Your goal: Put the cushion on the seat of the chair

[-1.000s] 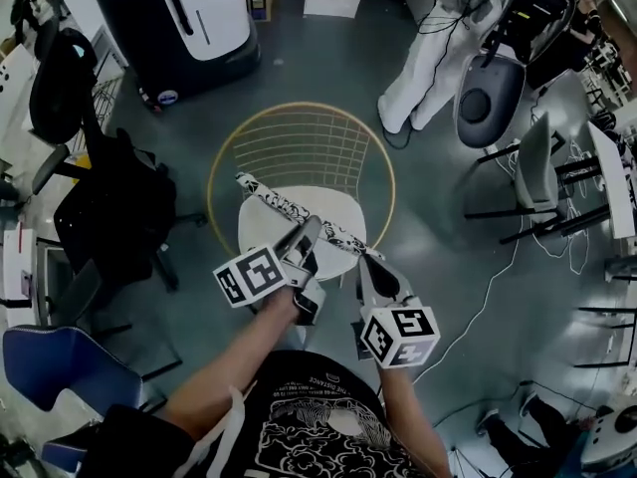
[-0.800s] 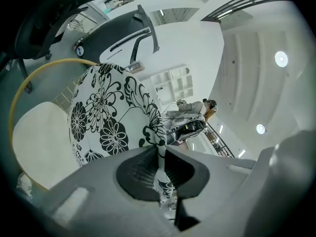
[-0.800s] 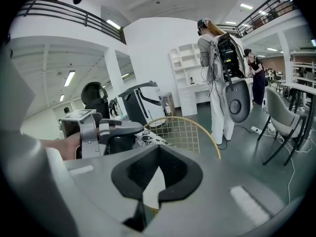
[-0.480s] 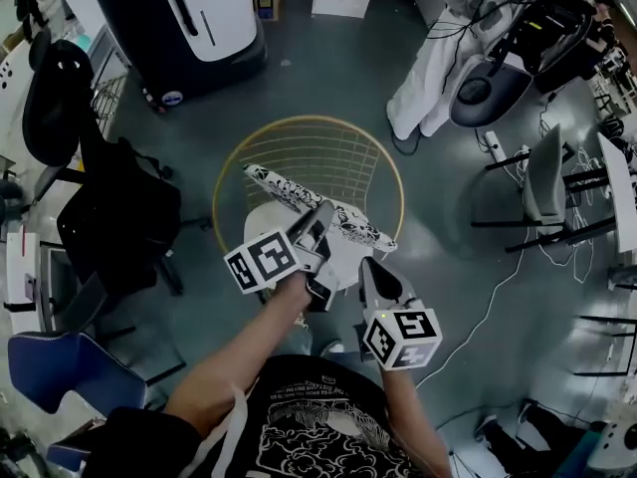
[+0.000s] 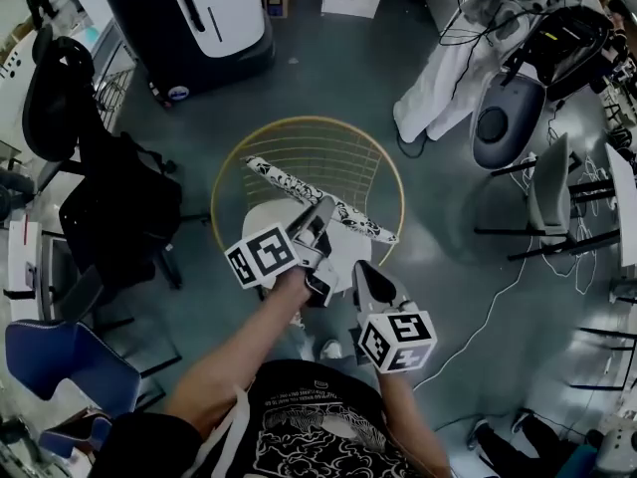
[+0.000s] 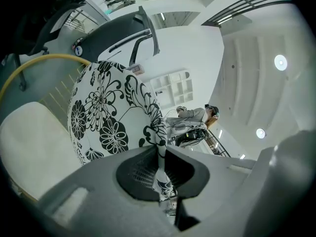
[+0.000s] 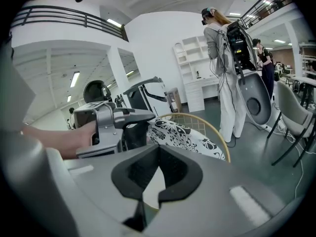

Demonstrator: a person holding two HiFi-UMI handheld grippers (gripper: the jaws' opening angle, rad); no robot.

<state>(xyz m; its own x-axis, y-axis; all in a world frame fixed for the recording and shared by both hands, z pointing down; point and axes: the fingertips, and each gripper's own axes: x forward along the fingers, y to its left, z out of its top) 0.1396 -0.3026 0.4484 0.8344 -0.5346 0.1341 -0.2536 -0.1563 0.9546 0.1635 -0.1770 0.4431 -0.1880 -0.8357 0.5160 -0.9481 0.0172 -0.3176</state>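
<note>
The cushion (image 5: pixel 282 180) is white with black flowers. It hangs on edge, tilted, above the chair's white seat (image 5: pixel 271 219), in front of the gold wire backrest (image 5: pixel 393 177). My left gripper (image 5: pixel 326 208) is shut on the cushion's near edge. In the left gripper view the fabric is pinched between the jaws of the left gripper (image 6: pixel 159 144), and the cushion (image 6: pixel 106 112) rises over the seat (image 6: pixel 34 147). My right gripper (image 5: pixel 360 267) is to the right of the left one, near the seat's front edge, shut and empty. The right gripper view shows the right gripper (image 7: pixel 159 148), the cushion (image 7: pixel 185 138) and the backrest (image 7: pixel 217 132).
A black office chair (image 5: pixel 109 207) and a blue chair (image 5: pixel 60 361) stand at the left. A large black and white machine (image 5: pixel 189 18) is beyond the chair. A person in white (image 7: pixel 224 58) stands at the back right near grey chairs (image 5: pixel 552 187). Cables (image 5: pixel 488 287) cross the floor.
My left gripper has carried the cushion a little farther over the seat, toward the backrest. The right gripper has barely moved.
</note>
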